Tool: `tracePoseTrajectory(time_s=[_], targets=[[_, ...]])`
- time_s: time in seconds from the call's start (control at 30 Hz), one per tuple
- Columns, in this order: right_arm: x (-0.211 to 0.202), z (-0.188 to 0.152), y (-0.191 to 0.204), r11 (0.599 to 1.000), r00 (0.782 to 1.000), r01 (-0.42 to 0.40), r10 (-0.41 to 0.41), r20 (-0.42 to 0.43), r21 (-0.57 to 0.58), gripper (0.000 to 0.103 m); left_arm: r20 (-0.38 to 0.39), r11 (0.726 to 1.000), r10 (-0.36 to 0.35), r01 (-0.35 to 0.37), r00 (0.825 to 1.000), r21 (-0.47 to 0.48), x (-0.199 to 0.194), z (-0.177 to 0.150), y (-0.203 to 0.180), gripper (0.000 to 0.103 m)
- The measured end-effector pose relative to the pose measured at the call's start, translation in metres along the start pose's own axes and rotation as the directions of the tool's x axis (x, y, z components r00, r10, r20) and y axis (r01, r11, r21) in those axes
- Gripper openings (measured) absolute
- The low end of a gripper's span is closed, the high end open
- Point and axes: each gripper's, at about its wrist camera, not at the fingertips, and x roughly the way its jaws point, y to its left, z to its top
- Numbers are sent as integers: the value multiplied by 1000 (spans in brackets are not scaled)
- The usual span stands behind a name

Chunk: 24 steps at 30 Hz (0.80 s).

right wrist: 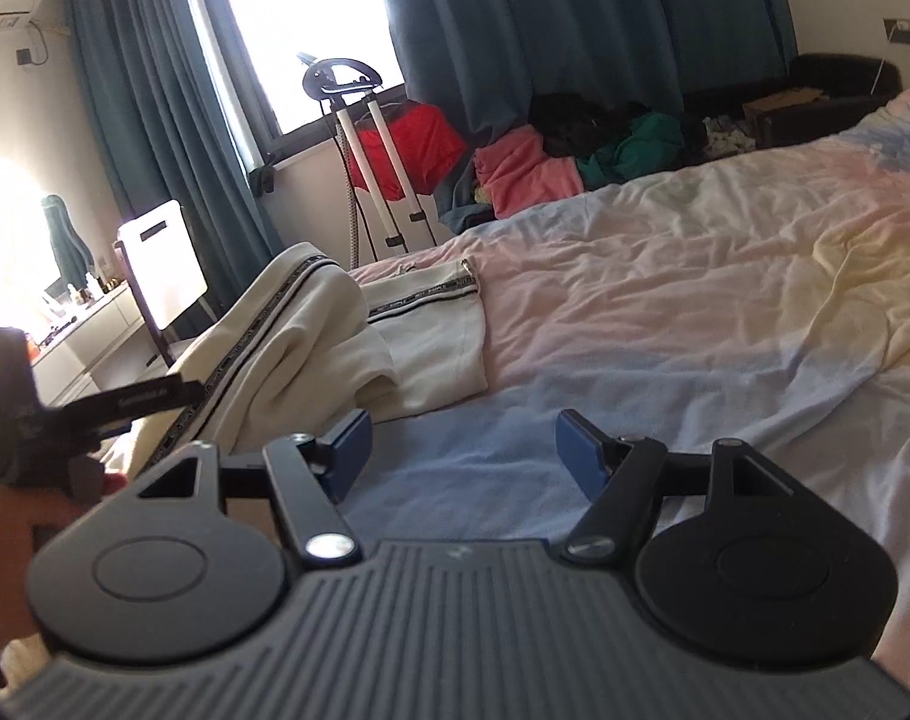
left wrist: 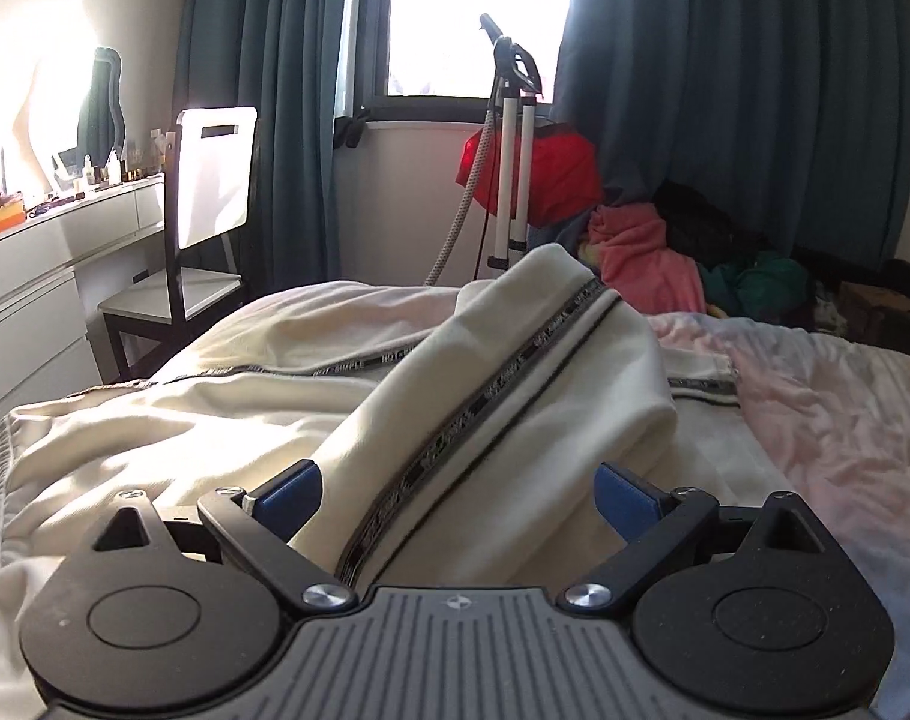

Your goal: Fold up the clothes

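Cream trousers with a black lettered side stripe (left wrist: 263,408) lie spread on the bed. One trouser leg (left wrist: 503,372) is raised and draped over itself, running between the blue pads of my left gripper (left wrist: 458,495), whose jaws stand wide open around it without pressing it. In the right wrist view the same raised leg (right wrist: 275,336) is at the left, with the other leg's hem (right wrist: 437,312) flat on the sheet. My right gripper (right wrist: 461,450) is open and empty above bare sheet, to the right of the trousers. The left gripper's body shows at the left edge (right wrist: 29,414).
The bed has a crumpled pastel sheet (right wrist: 695,300). Beyond its far edge are a garment steamer stand (left wrist: 509,180), a red bag (left wrist: 551,174), a pile of coloured clothes (left wrist: 665,252), a chair (left wrist: 209,222), a white dresser (left wrist: 53,264) and teal curtains.
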Motion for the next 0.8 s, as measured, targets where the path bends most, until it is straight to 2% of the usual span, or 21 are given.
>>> tracePoseTrajectory(time_s=[0.13,0.27,0.4,0.43,0.5,0.57,0.6,0.63,0.8], targets=[[31,5,-13,999,999,38,-38,-13,35,71,29,999,37,-38,999,28,57,32,-15,97],[64,9,-33,992,997,65,-61,-42,109,71,-1,999,30,-30,1000,23,111,59,-27,93],[83,7,-44,987,996,68,-58,-71,149,71,-36,996,27,-24,999,83,151,72,-44,89],[84,7,-45,986,996,68,-58,-72,150,71,-33,994,29,-26,999,104,157,74,-49,83],[85,6,-46,986,996,69,-58,-74,153,71,-46,990,15,-8,999,143,164,75,-58,61],[85,5,-47,985,995,69,-58,-77,156,71,-44,982,29,-20,999,187,161,73,-70,21],[86,5,-47,985,995,69,-58,-78,157,71,-36,978,29,-21,999,208,153,71,-75,9],[86,5,-48,985,995,70,-58,-80,159,71,-22,975,4,1,1000,224,137,67,-78,4],[85,3,-48,984,995,68,-55,-81,163,71,40,946,-123,105,992,308,55,48,-93,3]])
